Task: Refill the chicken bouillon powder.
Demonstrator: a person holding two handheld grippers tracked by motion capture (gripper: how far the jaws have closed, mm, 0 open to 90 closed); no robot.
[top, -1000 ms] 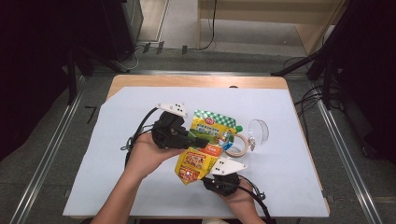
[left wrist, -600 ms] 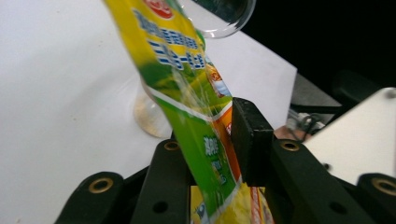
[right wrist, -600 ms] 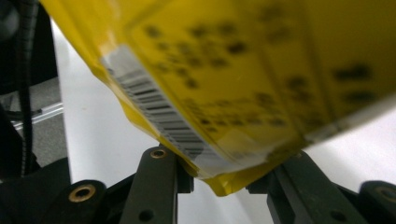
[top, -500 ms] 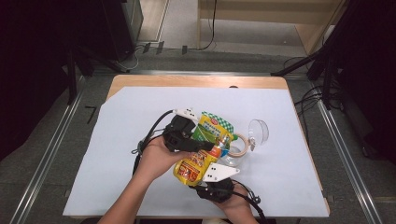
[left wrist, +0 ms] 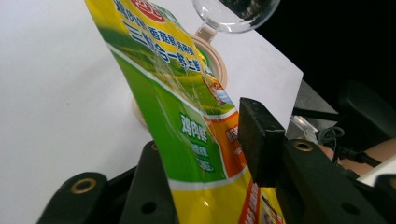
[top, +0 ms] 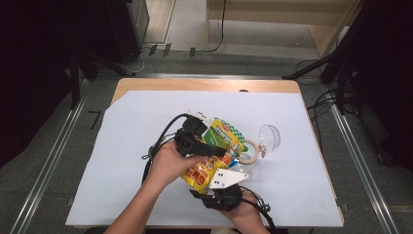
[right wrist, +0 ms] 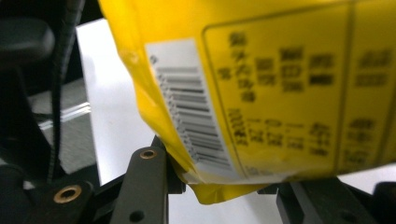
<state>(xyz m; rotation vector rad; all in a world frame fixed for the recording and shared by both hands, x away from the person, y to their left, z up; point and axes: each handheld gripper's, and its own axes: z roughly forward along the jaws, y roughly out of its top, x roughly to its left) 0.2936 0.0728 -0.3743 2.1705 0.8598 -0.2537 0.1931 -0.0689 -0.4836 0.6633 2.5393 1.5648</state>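
Note:
A yellow and green food pouch [top: 225, 135] stands tilted at the middle of the white sheet, between my two grippers. My left gripper [top: 216, 152] reaches over it from the left. In the left gripper view the pouch [left wrist: 187, 135] runs between the jaws of my left gripper [left wrist: 205, 149], which have just been opening and stand wide, not pressing it. My right gripper [top: 209, 187] sits at the pouch's near end. Its jaws have just been opening too, and in the right gripper view the barcode corner of the pouch [right wrist: 201, 135] rests loosely between the jaws of my right gripper [right wrist: 219, 182].
A beige tape ring [top: 252, 152] lies just right of the pouch, with a clear round plastic cup [top: 271, 136] beyond it on its side. The white sheet [top: 122, 161] covers a wooden table [top: 195, 84]. Black cables trail from both grippers.
My left hand has moved right and a little down, over the pouch. Both pairs of jaws stand wider. The pouch has shifted slightly between them.

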